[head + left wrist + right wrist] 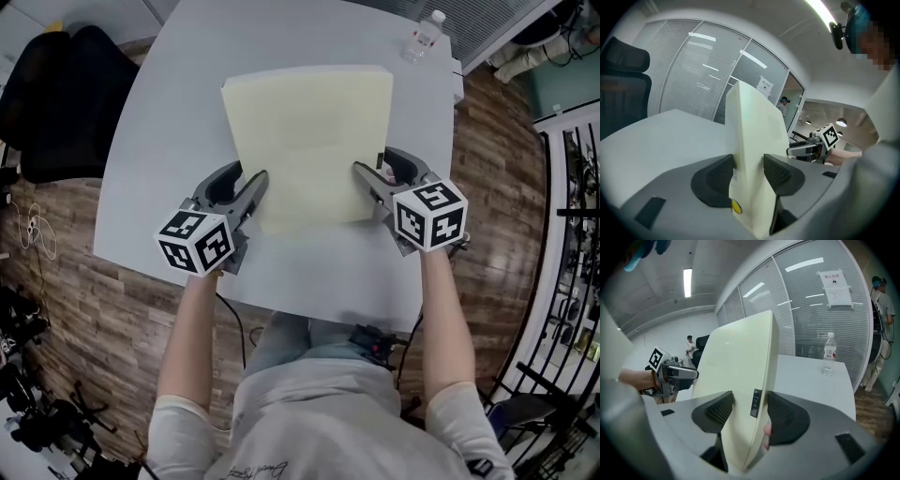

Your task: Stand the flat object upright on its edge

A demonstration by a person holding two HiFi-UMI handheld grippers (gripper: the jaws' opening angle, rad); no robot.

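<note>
Since the left gripper (251,187) and right gripper (367,178) are each clamped across the thickness of the pale yellow board (309,141) at opposite side edges over the white table (169,112), I'd guess it's light, stiff and kinda slick, so gripping the edges makes sense.

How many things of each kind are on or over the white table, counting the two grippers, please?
pale yellow flat object: 1
water bottle: 1
grippers: 2, the left gripper and the right gripper, each clamped on one side of the pale yellow flat object
Total: 4
</note>
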